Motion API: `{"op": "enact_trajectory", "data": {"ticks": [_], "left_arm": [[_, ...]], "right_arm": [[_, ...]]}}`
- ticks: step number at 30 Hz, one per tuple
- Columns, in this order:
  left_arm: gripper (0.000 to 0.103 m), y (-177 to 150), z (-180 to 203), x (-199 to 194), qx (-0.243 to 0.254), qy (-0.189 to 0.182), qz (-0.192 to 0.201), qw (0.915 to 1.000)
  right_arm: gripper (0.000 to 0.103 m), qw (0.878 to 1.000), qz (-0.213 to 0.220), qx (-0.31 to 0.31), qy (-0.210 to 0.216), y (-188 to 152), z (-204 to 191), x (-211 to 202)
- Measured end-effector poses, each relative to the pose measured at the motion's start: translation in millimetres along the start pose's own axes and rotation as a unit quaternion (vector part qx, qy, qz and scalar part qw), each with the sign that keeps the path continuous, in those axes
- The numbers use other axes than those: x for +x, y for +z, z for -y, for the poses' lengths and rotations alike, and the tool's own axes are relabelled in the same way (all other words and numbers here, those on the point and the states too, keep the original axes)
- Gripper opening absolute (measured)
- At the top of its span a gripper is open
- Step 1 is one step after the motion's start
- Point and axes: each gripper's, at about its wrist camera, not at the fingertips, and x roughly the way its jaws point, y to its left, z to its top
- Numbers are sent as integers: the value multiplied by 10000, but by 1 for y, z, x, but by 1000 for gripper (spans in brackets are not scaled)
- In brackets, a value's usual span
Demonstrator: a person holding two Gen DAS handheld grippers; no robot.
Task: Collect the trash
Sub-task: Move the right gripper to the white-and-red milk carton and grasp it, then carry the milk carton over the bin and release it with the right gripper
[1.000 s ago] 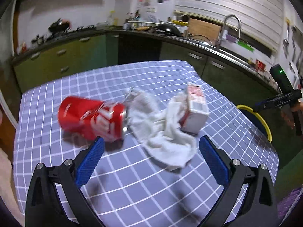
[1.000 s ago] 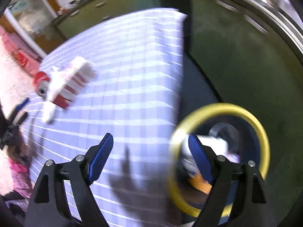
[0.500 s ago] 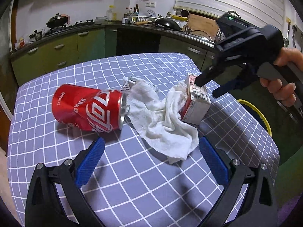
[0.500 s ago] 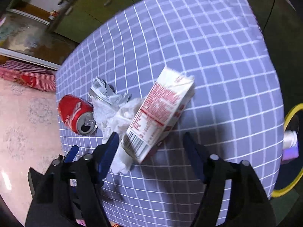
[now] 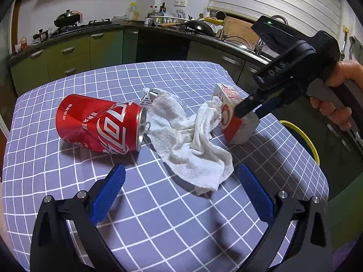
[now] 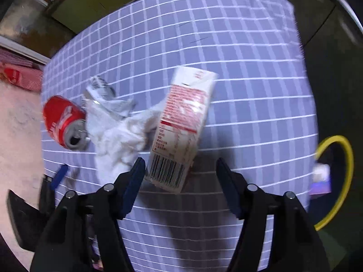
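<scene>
Can: red drink can (image 5: 99, 122) lies on its side, left of centre in your left wrist view, open end facing right and meeting the cloth.
Wrapper: crumpled printed wrapper (image 5: 149, 96) sits behind the cloth, upper centre, partly covered.
Cloth: white cloth (image 5: 192, 145) sprawls mid-frame between can and carton, touching both.
Carton: red-and-white carton (image 5: 236, 117) is right of centre, tilted, leaning at the cloth's right edge on the checked tablecloth (image 5: 158, 215).
Left gripper: your left gripper (image 5: 179, 192) fills the bottom of the frame, jaws spread wide, holding nothing, blue pads short of the cloth.
Right gripper: your right gripper (image 6: 179, 179) has its jaws apart, one on each side of the carton's barcode end; contact cannot be told. Your right hand (image 5: 340, 95) holds it at right.
Bin: yellow-rimmed bin (image 6: 335, 181) sits beyond the table edge at far right, items inside blurred.
</scene>
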Motion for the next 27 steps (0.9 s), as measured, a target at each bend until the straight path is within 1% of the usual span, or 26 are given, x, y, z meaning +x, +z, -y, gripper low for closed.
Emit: {"op": "enact_trajectory", "data": {"ticks": [1, 6, 9, 10, 11, 13, 16, 20, 22, 24, 25, 27], "left_arm": [[98, 0, 0, -1, -1, 0, 7, 10000], [98, -1, -1, -3, -20, -23, 40, 10000], [98, -1, -2, -3, -56, -25, 24, 10000], [98, -2, -2, -3, -59, -19, 28, 10000], [98, -2, -3, -3, -63, -17, 29, 10000], [98, -2, -4, -3, -74, -11, 19, 10000], [98, -1, -4, -4, -78, -42, 23, 10000], [98, -1, -2, -2, -37, -75, 6, 10000], [98, -2, 0, -1, -12, -67, -15, 10000], [98, -2, 0, 1, -3, -71, -40, 10000], [98, -2, 1, 2, 4, -72, -45, 10000], [98, -3, 2, 2, 30, -91, -46, 9999]], "right_arm": [[62, 9999, 21, -119, -107, 0, 0, -1], [62, 9984, 144, -499, -212, -7, -9, 3], [62, 9982, 130, -544, -195, -9, -18, 15], [60, 9980, 126, -579, -214, -9, -21, 19], [57, 9972, 154, -661, -319, -12, -23, 25], [57, 9958, 195, -739, -509, -11, -24, 27], [57, 9955, 301, -628, -639, -11, -14, 25], [57, 9959, 389, -680, -450, -14, -12, 27], [56, 9945, 449, -821, -476, -16, -16, 32], [48, 9935, 488, -885, -524, -16, -17, 37], [37, 9935, 484, -892, -524, -17, -21, 41], [36, 9937, 478, -865, -526, -19, -16, 43]]}}
